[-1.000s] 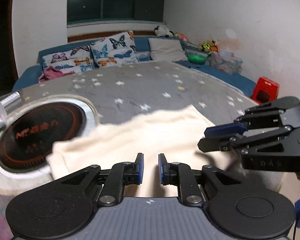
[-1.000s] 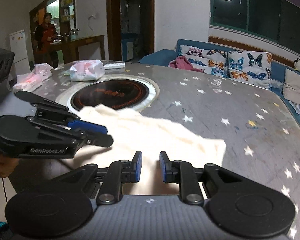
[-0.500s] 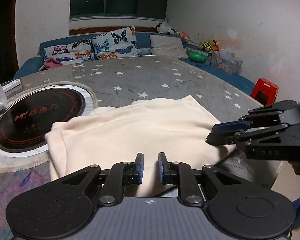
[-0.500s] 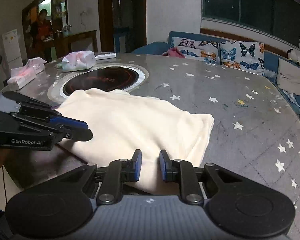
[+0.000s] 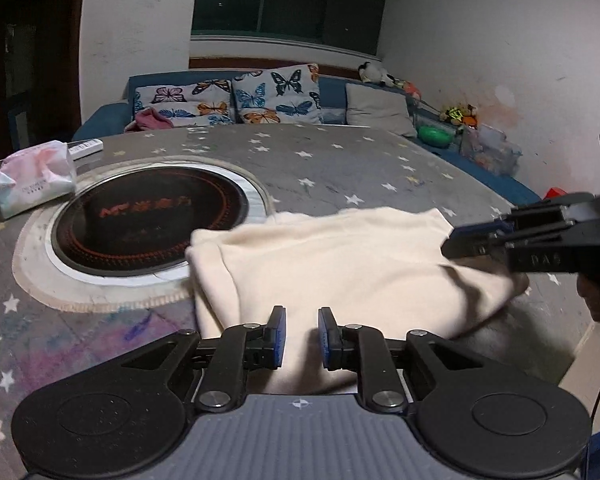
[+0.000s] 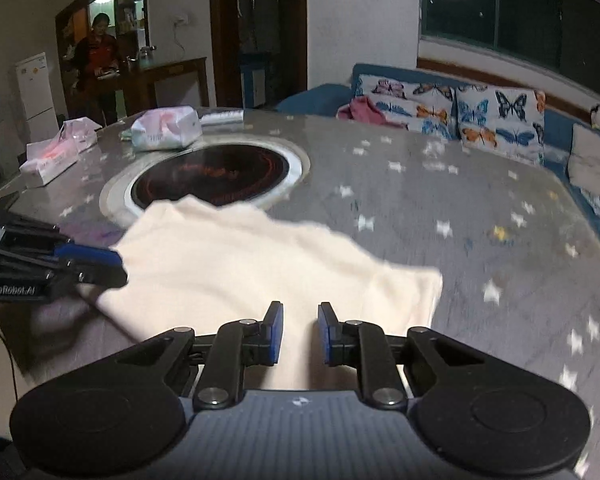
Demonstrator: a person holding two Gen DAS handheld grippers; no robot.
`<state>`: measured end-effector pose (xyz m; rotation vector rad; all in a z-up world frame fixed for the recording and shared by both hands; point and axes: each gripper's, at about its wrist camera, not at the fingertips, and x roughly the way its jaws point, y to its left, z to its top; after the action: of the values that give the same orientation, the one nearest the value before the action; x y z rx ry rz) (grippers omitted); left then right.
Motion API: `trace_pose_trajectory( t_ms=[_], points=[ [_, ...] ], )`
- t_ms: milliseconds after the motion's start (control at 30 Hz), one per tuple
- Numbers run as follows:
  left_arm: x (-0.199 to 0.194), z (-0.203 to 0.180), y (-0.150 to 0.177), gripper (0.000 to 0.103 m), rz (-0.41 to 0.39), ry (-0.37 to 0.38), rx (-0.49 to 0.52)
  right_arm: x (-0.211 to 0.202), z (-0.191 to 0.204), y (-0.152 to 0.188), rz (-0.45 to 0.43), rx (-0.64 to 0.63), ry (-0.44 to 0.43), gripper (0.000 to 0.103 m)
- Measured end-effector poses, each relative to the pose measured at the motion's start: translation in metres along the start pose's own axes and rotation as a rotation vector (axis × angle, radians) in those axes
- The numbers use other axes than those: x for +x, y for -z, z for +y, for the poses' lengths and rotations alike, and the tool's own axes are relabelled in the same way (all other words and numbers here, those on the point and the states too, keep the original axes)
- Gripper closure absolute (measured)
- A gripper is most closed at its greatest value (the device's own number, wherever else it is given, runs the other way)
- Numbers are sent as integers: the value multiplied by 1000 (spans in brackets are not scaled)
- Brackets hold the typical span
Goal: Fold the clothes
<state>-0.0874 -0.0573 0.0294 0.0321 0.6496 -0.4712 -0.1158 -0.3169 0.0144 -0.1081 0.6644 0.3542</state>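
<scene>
A cream-coloured, soft fleecy garment (image 5: 352, 264) lies folded into a rough rectangle on the grey star-patterned tabletop (image 5: 340, 160), near the table's front edge. Its far left corner laps over the pale rim of the round black cooktop (image 5: 148, 220) set into the table, and a doubled layer shows along its left side. Its right end droops at the table's edge, the surface gently rumpled rather than flat.

A star-patterned counter (image 5: 340, 160) holds a round black cooktop (image 5: 148, 220) at 10 o'clock, a tissue pack (image 5: 36, 182) beyond it. Butterfly cushions (image 5: 276, 96) line a blue sofa (image 5: 100, 120) at 12 o'clock; a person (image 6: 98, 68) stands in the kitchen doorway.
</scene>
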Motion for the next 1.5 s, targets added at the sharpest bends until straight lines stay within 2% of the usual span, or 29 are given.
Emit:
trace_pose_trajectory(
  t_ms=[100, 233, 533, 833, 1000, 1133, 1300, 1500],
  points=[
    [11, 8, -9, 84, 13, -13, -28, 16, -3, -14, -12, 10, -7, 86],
    [34, 24, -24, 84, 40, -38, -66, 50, -10, -27, 14, 31, 3, 86],
    [74, 32, -54, 84, 63, -41, -54, 64, -7, -31, 28, 24, 16, 86],
    [79, 29, -56, 81, 62, -50, -46, 79, -5, -32, 52, 27, 30, 87],
    [81, 29, -57, 81, 64, -57, -46, 62, 5, -33, 24, 2, 3, 86],
    [77, 31, -57, 72, 58, -66, -54, 48, 26, -31, 10, -59, -43, 86],
    [60, 39, -54, 72, 35, -84, -82, 39, 64, -26, 3, -168, -126, 86],
    [38, 53, -50, 72, 8, -110, -126, 43, 98, -24, -3, -233, -177, 86]
  ],
)
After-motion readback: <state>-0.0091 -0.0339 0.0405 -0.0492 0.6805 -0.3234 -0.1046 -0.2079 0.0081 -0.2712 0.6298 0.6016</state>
